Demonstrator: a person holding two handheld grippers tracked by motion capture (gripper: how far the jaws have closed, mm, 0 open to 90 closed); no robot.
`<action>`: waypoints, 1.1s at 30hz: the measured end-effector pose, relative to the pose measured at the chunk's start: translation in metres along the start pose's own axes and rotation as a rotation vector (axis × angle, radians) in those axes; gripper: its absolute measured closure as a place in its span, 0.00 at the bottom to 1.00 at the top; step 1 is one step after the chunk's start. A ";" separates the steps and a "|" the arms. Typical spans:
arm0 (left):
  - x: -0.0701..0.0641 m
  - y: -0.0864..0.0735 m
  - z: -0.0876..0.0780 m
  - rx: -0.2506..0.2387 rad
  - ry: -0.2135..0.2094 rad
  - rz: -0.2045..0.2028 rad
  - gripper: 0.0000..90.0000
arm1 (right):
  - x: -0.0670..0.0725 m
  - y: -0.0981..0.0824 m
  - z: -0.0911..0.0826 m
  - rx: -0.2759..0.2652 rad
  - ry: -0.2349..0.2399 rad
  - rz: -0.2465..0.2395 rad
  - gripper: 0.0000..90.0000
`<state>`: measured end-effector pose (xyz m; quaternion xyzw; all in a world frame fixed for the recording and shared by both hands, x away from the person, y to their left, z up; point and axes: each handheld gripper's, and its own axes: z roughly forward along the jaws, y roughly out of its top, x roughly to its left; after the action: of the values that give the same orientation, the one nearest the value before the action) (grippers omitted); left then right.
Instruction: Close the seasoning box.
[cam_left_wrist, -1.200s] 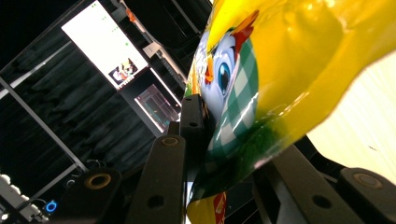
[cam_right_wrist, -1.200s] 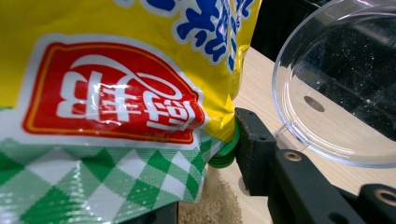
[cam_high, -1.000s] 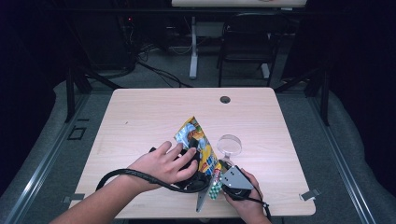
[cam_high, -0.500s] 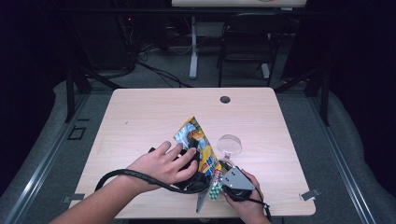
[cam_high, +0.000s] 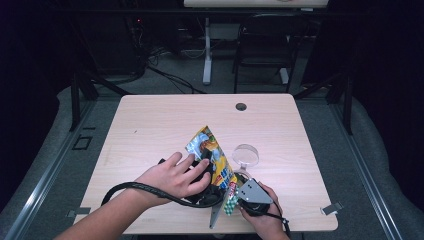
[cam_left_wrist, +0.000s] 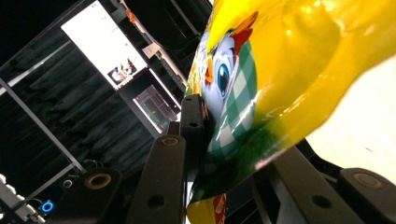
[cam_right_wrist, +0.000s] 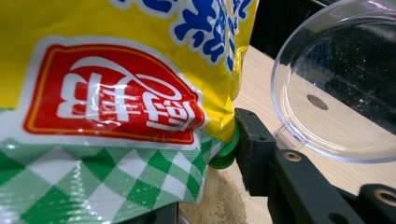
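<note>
Yellow snack bag (cam_high: 214, 159) tilted above front of wooden table (cam_high: 150, 125), held between both grippers. Left gripper (cam_high: 202, 186) fingers clamped on bag's middle; right gripper (cam_high: 235, 192) fingers pinch its checked lower edge. Clear round container (cam_high: 246, 155) just beside bag on table.

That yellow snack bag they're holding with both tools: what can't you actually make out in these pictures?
- Snack bag contents: hidden by the opaque foil in every view.
- Whether its lower end is open: high view, covered by the left hand and right gripper.
- Bag lettering: right gripper view, cut off by the top edge.
- Clear dish: right gripper view, cut by the right edge.
</note>
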<state>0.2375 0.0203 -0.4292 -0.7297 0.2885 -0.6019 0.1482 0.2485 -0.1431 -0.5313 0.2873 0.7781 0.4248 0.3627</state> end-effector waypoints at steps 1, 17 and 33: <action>-0.001 0.000 0.001 -0.017 0.002 -0.024 0.87 | 0.000 0.000 0.000 0.002 -0.003 -0.003 0.79; -0.010 -0.005 0.005 -0.015 -0.044 -0.086 0.88 | 0.001 0.000 0.003 0.011 -0.010 -0.018 0.79; -0.016 -0.008 0.007 -0.011 -0.068 -0.136 0.89 | 0.002 0.001 0.003 0.011 -0.011 -0.020 0.79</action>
<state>0.2442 0.0356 -0.4386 -0.7683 0.2365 -0.5840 0.1127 0.2497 -0.1401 -0.5325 0.2837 0.7813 0.4152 0.3699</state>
